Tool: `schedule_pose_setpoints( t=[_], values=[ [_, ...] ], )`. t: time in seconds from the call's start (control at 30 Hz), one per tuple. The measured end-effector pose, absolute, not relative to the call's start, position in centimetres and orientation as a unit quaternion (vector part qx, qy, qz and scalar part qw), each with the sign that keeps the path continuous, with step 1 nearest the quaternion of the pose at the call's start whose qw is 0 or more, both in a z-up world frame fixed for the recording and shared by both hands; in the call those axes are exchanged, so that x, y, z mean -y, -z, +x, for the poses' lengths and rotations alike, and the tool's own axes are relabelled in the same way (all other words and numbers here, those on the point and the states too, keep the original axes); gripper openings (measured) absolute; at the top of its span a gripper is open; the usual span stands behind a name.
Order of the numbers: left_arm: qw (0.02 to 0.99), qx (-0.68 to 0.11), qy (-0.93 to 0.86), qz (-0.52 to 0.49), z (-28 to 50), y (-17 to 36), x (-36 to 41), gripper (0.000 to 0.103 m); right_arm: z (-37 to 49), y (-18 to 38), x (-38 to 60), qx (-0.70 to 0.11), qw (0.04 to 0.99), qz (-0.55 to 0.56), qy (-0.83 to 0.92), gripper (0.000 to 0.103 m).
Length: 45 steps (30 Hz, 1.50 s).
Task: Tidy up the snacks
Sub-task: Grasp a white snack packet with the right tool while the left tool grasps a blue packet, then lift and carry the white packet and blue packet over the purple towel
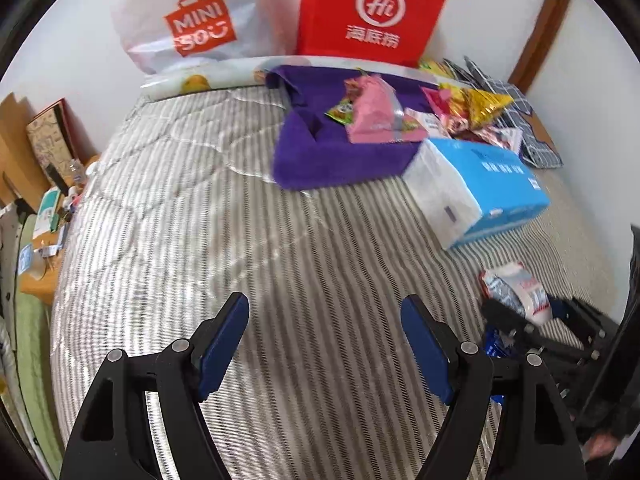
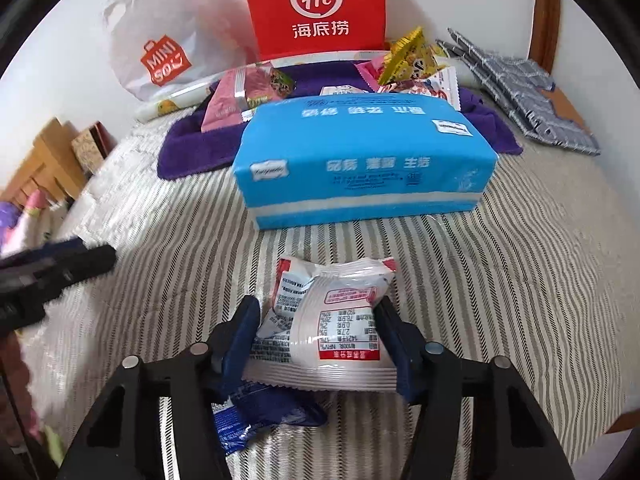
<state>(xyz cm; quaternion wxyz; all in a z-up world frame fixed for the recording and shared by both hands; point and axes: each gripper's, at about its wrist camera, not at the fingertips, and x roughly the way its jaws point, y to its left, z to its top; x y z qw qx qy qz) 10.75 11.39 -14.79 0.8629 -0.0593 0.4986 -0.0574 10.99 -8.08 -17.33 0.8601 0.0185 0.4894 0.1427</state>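
Note:
My right gripper (image 2: 316, 308) is shut on a white and red snack packet (image 2: 328, 320), its pads pressing both sides of it over the striped bed; the packet also shows in the left wrist view (image 1: 516, 288). A blue snack packet (image 2: 256, 412) lies under the gripper. My left gripper (image 1: 324, 312) is open and empty above the striped bedcover. A purple cloth (image 1: 340, 152) holds a pink packet (image 1: 372, 112) and a green packet (image 1: 340, 112). More yellow and red snacks (image 1: 472, 108) are piled at its right.
A blue tissue pack (image 2: 360, 164) lies across the bed between the gripper and the purple cloth (image 2: 192, 148). A red paper bag (image 2: 316, 8) and a white Miniso bag (image 2: 160, 56) stand against the wall. A checked cloth (image 2: 524, 92) lies at the right.

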Motion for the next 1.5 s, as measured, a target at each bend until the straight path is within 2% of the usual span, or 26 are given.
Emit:
schedule_pose_setpoints(
  t=[0.1, 0.3, 0.47, 0.67, 0.77, 0.83, 1.2, 1.5],
  values=[
    [0.864, -0.492, 0.086, -0.053, 10.5, 14.6, -10.0, 0.078, 11.5, 16.5, 10.2, -0.486, 0.858, 0.052, -0.157, 0.056],
    [0.854, -0.488, 0.18, -0.006, 9.8, 14.4, -4.5, 0.078, 10.6, 15.0, 15.0, -0.438, 0.894, 0.021, -0.089, 0.056],
    [0.83, -0.502, 0.242, 0.014, 9.3, 15.2, -1.0, 0.078, 10.0, 15.1, 19.6, -0.433, 0.899, 0.039, -0.053, 0.055],
    [0.827, -0.513, 0.228, 0.03, 8.7, 17.2, 0.3, 0.076, 9.7, 15.5, 22.1, -0.426, 0.902, 0.051, -0.041, 0.055],
    [0.838, -0.502, 0.207, 0.044, 8.3, 17.3, 0.8, 0.064, 10.1, 15.9, 22.4, -0.427, 0.901, 0.057, -0.044, 0.055],
    [0.849, -0.492, 0.179, 0.068, 8.1, 17.3, 1.1, 0.044, 10.4, 16.2, 22.3, -0.429, 0.901, 0.054, -0.049, 0.055],
    [0.874, -0.477, 0.074, 0.055, 10.4, 17.1, -1.8, 0.041, 13.1, 16.8, 21.7, -0.415, 0.907, 0.012, -0.072, 0.055],
    [0.886, -0.462, -0.029, -0.013, 15.0, 18.1, -5.9, 0.045, 17.6, 18.2, 22.3, -0.443, 0.892, 0.004, -0.09, 0.055]
  ],
)
